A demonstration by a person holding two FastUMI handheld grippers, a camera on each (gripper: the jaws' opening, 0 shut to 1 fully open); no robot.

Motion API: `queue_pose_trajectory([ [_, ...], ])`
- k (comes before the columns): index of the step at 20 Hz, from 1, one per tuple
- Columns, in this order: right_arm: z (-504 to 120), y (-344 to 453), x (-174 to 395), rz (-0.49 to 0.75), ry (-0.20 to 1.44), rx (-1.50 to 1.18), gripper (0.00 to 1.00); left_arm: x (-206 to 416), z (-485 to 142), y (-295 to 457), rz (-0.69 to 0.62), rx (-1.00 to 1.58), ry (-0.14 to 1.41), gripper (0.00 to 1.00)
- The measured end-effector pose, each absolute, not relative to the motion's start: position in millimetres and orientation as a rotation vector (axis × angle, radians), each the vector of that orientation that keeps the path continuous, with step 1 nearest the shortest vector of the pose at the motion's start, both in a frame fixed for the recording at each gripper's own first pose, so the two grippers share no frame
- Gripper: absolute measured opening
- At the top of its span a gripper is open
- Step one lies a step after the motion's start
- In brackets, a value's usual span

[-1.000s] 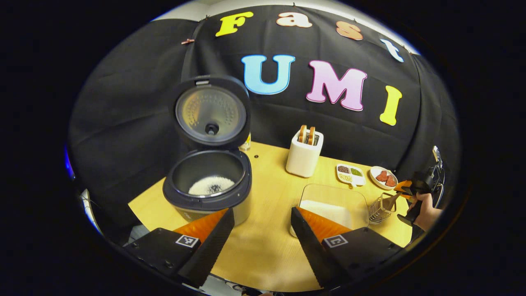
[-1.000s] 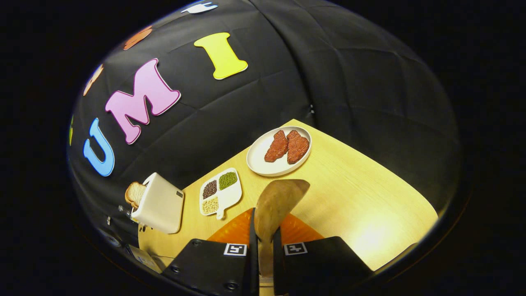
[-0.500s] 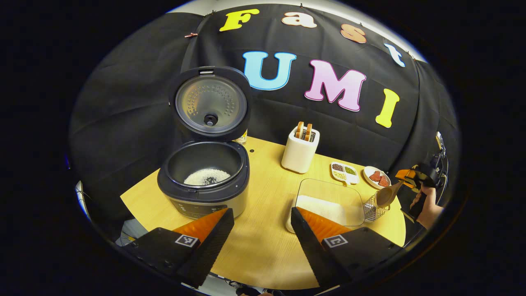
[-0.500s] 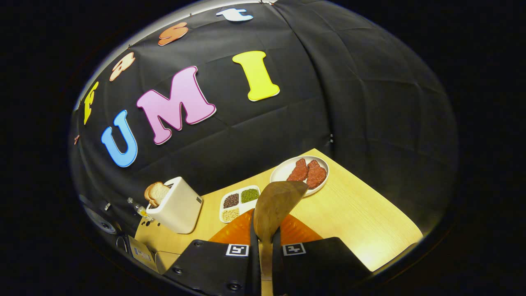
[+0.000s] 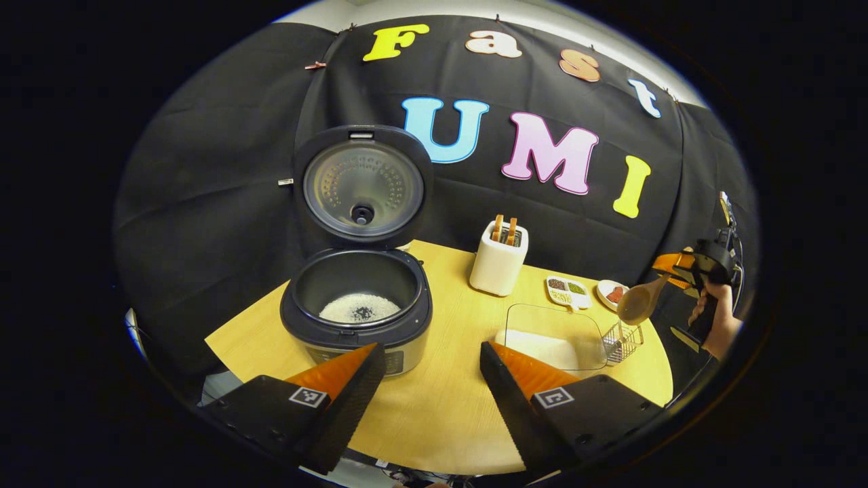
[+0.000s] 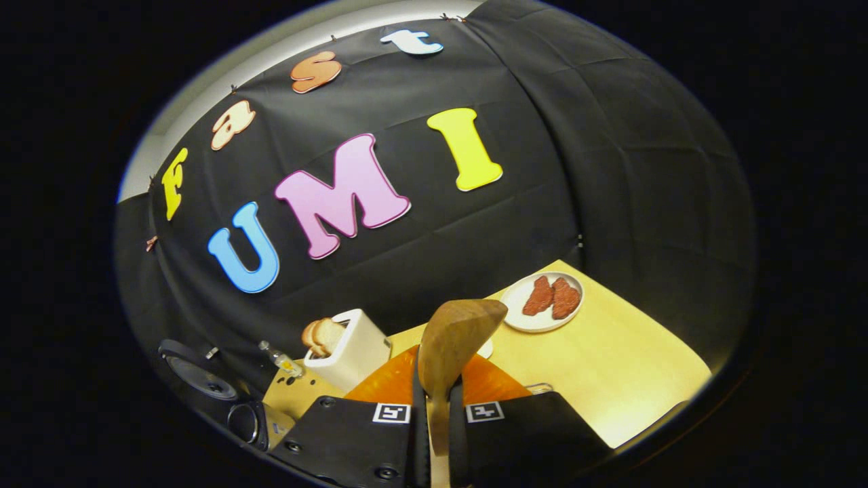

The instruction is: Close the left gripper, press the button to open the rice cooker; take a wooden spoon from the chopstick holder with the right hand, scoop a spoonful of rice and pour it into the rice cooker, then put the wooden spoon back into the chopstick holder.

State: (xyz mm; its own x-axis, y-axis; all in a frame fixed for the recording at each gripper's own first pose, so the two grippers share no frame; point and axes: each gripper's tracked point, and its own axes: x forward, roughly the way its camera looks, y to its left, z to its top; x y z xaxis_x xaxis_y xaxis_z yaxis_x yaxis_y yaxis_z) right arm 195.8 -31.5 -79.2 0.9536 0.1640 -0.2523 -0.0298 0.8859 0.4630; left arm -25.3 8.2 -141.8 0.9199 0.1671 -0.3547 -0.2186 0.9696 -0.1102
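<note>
The rice cooker (image 5: 357, 318) stands open on the yellow table, lid (image 5: 363, 186) upright, a little rice in its pot. My left gripper (image 5: 427, 379) hovers open in front of it, holding nothing. A clear tub of rice (image 5: 553, 335) sits to the right, with the wire chopstick holder (image 5: 622, 341) beside it. In the left gripper view the wooden spoon (image 5: 637, 305) hangs in the air above the holder, held by the right gripper in a person's hand (image 5: 712, 325). My right gripper (image 6: 437, 407) is shut on the wooden spoon (image 6: 454, 342), bowl pointing forward. The cooker (image 6: 247, 420) shows at lower left.
A white toaster (image 5: 499, 259) with bread stands at the back. A divided dish of beans (image 5: 567, 289) and a plate with red slices (image 6: 544, 301) lie toward the right. A small bottle (image 6: 283, 362) stands behind the toaster (image 6: 349, 349). The table edge curves near me.
The right gripper has lifted the spoon clear of the chopstick holder and turned left toward the cooker. The left gripper view has shifted slightly; its jaws stay open.
</note>
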Motion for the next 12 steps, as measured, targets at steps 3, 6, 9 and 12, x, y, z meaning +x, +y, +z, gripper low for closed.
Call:
queue_pose_trajectory([
  [3,-77.1,10.7,185.1,0.172,0.295,0.475,0.15,-31.7,-145.2,21.4,0.213,-0.138,0.347,0.95],
  [6,-93.0,40.6,182.1,0.232,0.314,0.388,0.15,-37.0,-149.7,41.4,0.249,-0.038,0.342,0.95],
  [9,-117.0,57.3,183.0,0.264,0.326,0.287,0.15,-39.0,-157.0,44.6,0.226,-0.039,0.347,0.95],
  [12,-155.2,67.5,180.1,0.27,0.348,0.155,0.15,-47.2,-174.9,60.2,0.256,-0.017,0.375,0.95],
])
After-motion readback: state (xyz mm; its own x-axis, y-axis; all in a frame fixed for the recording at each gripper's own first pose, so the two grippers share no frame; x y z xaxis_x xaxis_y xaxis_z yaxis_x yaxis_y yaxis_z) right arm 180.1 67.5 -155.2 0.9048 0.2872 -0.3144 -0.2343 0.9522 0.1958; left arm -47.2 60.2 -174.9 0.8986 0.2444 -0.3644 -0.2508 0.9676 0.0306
